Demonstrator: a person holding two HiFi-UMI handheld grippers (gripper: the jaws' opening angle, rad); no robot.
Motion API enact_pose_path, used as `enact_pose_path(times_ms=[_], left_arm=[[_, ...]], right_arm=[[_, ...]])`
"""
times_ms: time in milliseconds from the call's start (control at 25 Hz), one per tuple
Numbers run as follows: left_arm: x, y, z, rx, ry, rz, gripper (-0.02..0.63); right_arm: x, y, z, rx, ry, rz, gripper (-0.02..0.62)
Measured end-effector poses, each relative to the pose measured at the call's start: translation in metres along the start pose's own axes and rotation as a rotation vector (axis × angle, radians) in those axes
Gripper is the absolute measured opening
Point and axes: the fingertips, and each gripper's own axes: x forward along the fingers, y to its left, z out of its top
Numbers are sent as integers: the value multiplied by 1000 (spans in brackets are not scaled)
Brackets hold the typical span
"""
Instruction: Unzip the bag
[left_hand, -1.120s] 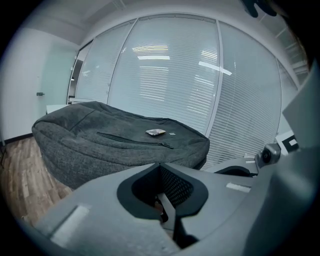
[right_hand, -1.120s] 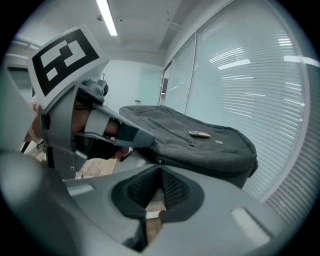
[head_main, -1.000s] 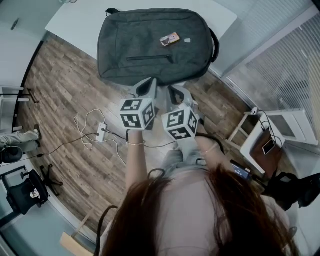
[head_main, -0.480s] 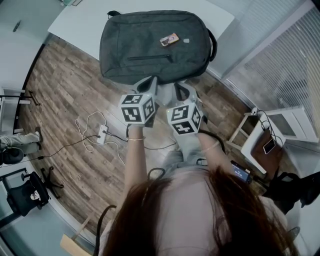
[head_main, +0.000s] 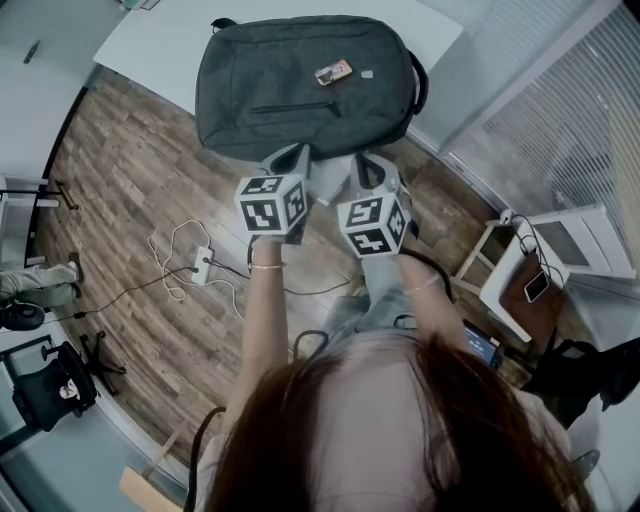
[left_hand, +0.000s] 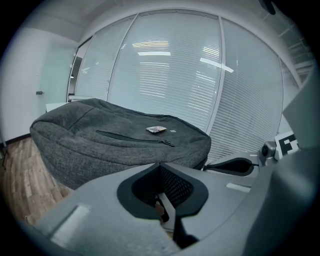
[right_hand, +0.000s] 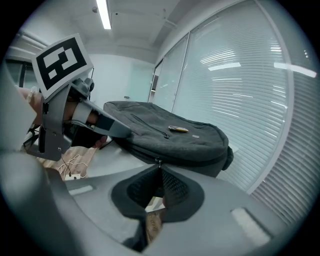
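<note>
Change: the left tool (head_main: 290, 160) and right tool (head_main: 366, 166) have moved forward together and now sit at the near edge of the bag (head_main: 305, 85).
Meaning: this looks like the approach only. The front pocket zip (head_main: 290, 107) is still closed, and nothing is unzipped yet.
Left tool: jaws together, nothing between them, not seen touching the bag.
Right tool: jaws together and empty. A zip pull (right_hand: 158, 161) on the bag's side seam sits just beyond its tips.
Bag: flat on the white tabletop (head_main: 160, 40), with a small packet (head_main: 333, 72) on top.
</note>
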Motion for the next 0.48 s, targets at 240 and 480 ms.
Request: enact_pose_path(times_ms=[240, 480], left_arm=[[0, 0, 0, 7, 9, 22, 4], [2, 0, -1, 22, 15, 56, 4]], right_arm=[[-2, -11, -3, -25, 0, 13, 9], [-1, -19, -4, -51, -4, 47, 11]])
